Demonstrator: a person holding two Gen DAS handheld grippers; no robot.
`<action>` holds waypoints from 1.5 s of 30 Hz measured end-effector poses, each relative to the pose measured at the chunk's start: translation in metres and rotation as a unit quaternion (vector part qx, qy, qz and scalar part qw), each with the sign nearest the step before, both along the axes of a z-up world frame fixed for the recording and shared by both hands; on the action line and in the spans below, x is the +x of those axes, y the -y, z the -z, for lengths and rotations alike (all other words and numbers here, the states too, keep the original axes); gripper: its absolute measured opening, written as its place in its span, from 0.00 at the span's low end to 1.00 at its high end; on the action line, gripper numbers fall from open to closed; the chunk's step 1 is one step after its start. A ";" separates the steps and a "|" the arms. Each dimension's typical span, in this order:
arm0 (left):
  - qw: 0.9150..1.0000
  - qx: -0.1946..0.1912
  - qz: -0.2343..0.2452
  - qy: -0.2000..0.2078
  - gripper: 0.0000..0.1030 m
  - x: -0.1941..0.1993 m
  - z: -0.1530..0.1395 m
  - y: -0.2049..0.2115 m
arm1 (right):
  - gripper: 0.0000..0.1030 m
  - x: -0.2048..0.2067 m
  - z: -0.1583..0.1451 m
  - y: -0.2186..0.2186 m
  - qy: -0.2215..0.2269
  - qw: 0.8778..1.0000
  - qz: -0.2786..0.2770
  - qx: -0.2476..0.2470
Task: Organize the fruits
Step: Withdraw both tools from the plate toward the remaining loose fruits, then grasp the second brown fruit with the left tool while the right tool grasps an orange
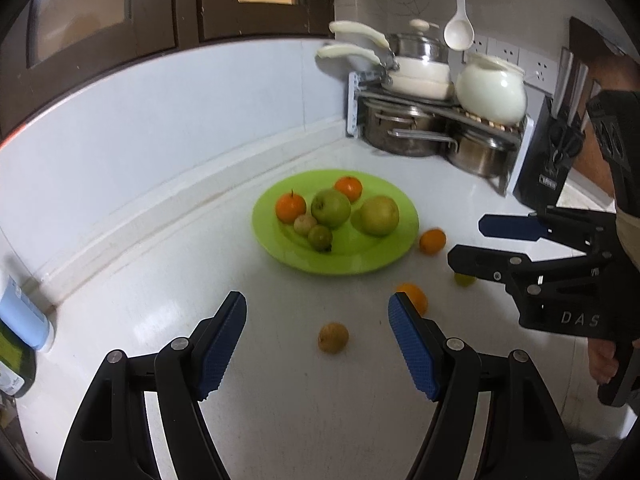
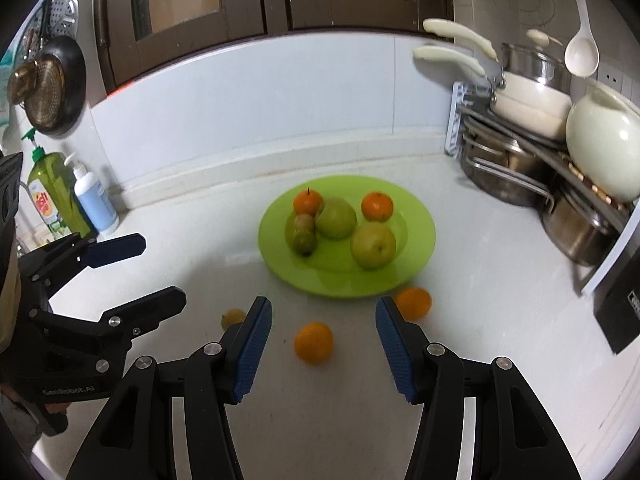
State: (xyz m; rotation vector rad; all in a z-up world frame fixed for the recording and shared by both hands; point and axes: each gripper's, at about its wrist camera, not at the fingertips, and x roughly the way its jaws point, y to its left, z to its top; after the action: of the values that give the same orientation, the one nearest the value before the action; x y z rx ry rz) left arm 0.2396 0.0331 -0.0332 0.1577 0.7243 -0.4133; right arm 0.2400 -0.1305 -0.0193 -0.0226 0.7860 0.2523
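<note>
Your left claw (image 1: 316, 316) hangs wide open over the white tabletop (image 1: 280, 400), gripping nothing; a small brown fruit (image 1: 333, 337) lies on the tabletop between its fingers, untouched. An orange (image 1: 414, 297) sits just beside its right fingertip.

Your right claw (image 2: 323, 318) is spread just as wide and holds nothing. That same orange (image 2: 314, 343) lies on the tabletop between its fingers, and a second orange (image 2: 414, 303) rests against the near rim of the green plate (image 2: 416, 240), by the right fingertip. A small yellow-green fruit (image 2: 233, 317) sits just beyond the left fingertip.

The plate holds two oranges, two large green fruits and two small ones, bunched near its middle.
</note>
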 end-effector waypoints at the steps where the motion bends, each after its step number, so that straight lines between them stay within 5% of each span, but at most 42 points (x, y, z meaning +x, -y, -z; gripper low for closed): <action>1: 1.000 0.002 0.003 -0.005 0.71 0.000 0.004 0.000 | 0.53 -0.001 0.003 -0.001 -0.004 1.000 0.000 -0.001; 18: 0.996 0.021 0.044 -0.079 0.67 0.028 0.068 0.008 | 0.53 0.016 0.059 -0.012 -0.079 0.997 -0.016 -0.007; 23: 0.994 0.021 0.031 -0.101 0.56 0.043 0.080 0.013 | 0.53 0.029 0.069 -0.011 -0.098 0.995 -0.016 0.002; 36: 0.993 0.002 0.026 -0.116 0.25 0.051 0.082 0.016 | 0.34 0.043 0.081 -0.017 -0.111 0.993 -0.037 -0.007; 45: 0.994 0.002 0.023 -0.108 0.25 0.047 0.075 0.018 | 0.34 0.040 0.078 -0.011 -0.108 0.994 -0.032 0.001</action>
State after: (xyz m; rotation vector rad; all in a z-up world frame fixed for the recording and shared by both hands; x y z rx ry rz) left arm 0.2863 0.0148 -0.1085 0.1339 0.9350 -0.4773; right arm 0.2802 -0.1199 -0.0974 -0.0190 1.0004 0.3193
